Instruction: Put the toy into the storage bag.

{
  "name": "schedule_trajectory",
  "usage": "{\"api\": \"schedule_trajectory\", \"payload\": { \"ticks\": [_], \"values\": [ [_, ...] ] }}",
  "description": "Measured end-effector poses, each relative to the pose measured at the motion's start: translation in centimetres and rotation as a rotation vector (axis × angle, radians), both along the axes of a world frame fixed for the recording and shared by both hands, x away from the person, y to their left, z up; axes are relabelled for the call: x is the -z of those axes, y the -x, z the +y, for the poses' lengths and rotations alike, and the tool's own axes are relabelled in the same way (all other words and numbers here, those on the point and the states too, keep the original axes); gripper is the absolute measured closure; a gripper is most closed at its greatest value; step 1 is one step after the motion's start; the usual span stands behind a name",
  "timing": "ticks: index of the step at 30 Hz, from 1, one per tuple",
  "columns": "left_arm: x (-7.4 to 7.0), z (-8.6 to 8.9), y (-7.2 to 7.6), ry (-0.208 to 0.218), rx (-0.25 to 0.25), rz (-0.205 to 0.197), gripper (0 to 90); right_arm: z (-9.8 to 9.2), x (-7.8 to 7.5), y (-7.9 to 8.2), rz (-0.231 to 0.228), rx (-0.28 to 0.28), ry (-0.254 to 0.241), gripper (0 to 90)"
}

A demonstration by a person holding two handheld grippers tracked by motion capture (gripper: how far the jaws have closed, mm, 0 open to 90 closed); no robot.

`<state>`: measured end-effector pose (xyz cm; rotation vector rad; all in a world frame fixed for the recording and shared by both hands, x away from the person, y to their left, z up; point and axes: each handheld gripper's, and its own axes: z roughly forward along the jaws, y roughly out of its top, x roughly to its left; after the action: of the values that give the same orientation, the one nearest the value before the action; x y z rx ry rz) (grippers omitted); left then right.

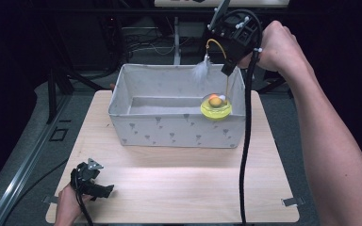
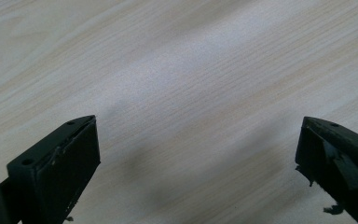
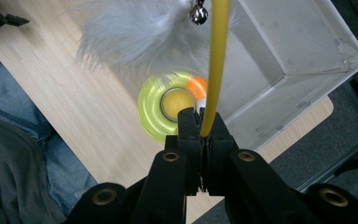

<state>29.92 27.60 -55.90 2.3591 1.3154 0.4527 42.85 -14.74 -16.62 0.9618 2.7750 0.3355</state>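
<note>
A cat toy hangs from my right gripper (image 1: pixel 228 69), whose jaws are shut on its bent yellow wire (image 3: pixel 216 60). Its round yellow-green base (image 1: pixel 216 109) carries an orange ball (image 1: pixel 214 100) and hovers about rim height over the right end of a grey fabric box (image 1: pixel 169 129). At the wire's other end sits a white feather (image 1: pixel 201 69) with a small bell (image 3: pixel 198 14). In the right gripper view the base (image 3: pixel 156 109) looks blurred below the right gripper (image 3: pixel 204 122). My left gripper (image 1: pixel 104 189) rests open near the table's front left corner, bare wood between its jaws (image 2: pixel 198 140).
The box stands at the back half of the wooden table (image 1: pixel 179 188). Cables and metal legs crowd the dark floor behind it. A small metal clip (image 1: pixel 293 201) sits at the front right edge. A person's jeans (image 3: pixel 18 140) lie beside the table.
</note>
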Motion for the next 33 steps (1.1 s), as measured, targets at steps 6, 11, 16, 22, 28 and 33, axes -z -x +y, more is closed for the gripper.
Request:
{"api": "schedule_trajectory", "payload": {
  "ticks": [6,11,16,22,28,33],
  "values": [
    [-0.1,0.0,0.1,-0.004,0.004,0.004,0.0,-0.4,0.0,-1.1,-0.015,0.013,-0.016,88.2],
    [-0.1,-0.1,0.1,-0.002,0.006,0.004,0.0,-0.9,0.3,-2.5,-0.020,0.049,-0.034,88.2],
    [-0.1,0.0,0.1,0.000,0.004,0.005,0.0,-1.1,0.7,-3.5,-0.020,0.077,-0.037,88.2],
    [0.0,0.0,0.1,0.000,0.008,0.006,0.0,-1.9,1.6,-5.1,-0.020,0.137,-0.049,88.2],
    [0.0,0.0,0.1,-0.003,0.007,0.006,0.0,-2.0,2.7,-6.1,-0.026,0.165,-0.032,88.2],
    [-0.1,0.1,0.1,0.002,-0.002,-0.001,0.0,-2.3,3.8,-7.0,-0.033,0.182,-0.024,88.2]
  ]
}}
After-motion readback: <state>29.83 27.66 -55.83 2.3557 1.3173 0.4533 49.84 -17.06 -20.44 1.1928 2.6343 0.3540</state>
